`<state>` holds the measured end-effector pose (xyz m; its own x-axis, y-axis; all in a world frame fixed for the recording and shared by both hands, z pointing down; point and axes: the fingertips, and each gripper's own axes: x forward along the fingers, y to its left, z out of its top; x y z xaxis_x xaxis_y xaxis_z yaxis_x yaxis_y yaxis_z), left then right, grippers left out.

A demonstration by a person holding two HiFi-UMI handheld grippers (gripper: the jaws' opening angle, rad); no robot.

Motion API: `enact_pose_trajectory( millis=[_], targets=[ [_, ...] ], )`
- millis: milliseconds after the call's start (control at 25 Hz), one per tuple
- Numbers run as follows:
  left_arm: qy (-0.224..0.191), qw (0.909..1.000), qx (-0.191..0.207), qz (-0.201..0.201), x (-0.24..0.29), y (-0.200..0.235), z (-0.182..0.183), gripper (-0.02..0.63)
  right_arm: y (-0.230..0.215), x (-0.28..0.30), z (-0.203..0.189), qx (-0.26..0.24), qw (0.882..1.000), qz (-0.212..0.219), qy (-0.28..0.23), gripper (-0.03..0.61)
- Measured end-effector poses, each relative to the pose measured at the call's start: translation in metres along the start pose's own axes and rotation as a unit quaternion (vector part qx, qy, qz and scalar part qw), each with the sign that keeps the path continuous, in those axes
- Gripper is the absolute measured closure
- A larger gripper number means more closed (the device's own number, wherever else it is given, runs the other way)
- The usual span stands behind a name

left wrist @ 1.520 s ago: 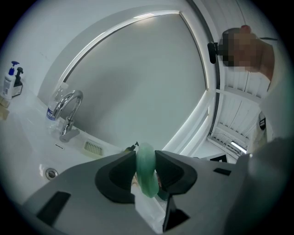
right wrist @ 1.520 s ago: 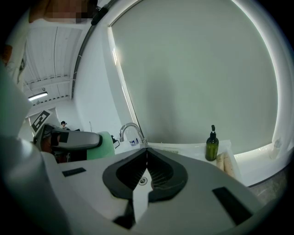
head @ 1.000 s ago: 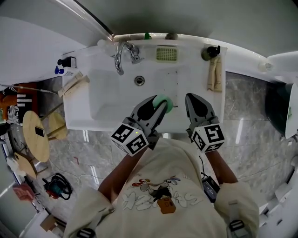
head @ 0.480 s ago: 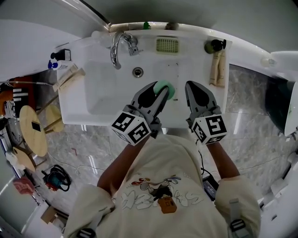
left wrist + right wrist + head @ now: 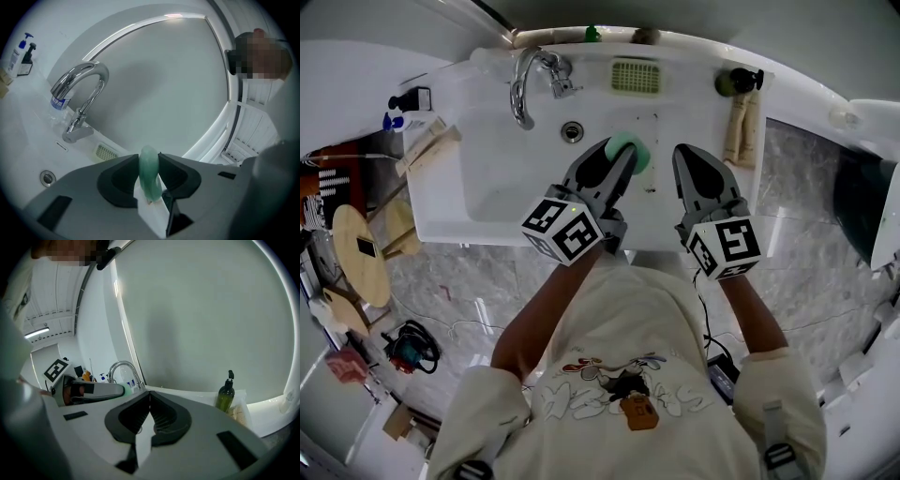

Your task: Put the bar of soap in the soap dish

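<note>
L gripper (image 5: 150,161) clamped on green soap bar (image 5: 149,176). Bar held on edge btwn jaws, top poking out past tips. Soap is up over sink (image 5: 497,187), R of drain (image 5: 572,131), not in soap dish (image 5: 636,77). Dish sits on back ledge, just R of faucet (image 5: 523,84), well apart from bar. R gripper (image 5: 150,397) closed, jaws together, nothing btwn them; hovers beside L gripper over sink's front R part. Dark pump bottle (image 5: 736,82) at back R corner.
</note>
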<state>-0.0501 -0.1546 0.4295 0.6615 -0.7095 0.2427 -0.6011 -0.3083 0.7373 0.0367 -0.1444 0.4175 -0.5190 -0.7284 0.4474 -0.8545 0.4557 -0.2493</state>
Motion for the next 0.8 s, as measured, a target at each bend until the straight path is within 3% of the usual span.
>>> enact_pose_trajectory(
  millis=[280,560,800],
  targets=[
    [-0.024,0.9973,-0.067,0.020,0.016,0.022,-0.002,0.474,-0.003,0.008,-0.002,-0.003,1.000,0.002,0.005,0.572],
    [-0.058,0.9872,-0.143,0.039,0.034,0.041,0.000,0.474,-0.006,0.020,-0.006,-0.009,1.000,0.008,0.015,0.572],
    [-0.072,0.9796,-0.178,0.058,0.043,0.056,-0.001,0.474,-0.007,0.041,-0.013,-0.010,0.999,0.013,0.033,0.571]
  ],
)
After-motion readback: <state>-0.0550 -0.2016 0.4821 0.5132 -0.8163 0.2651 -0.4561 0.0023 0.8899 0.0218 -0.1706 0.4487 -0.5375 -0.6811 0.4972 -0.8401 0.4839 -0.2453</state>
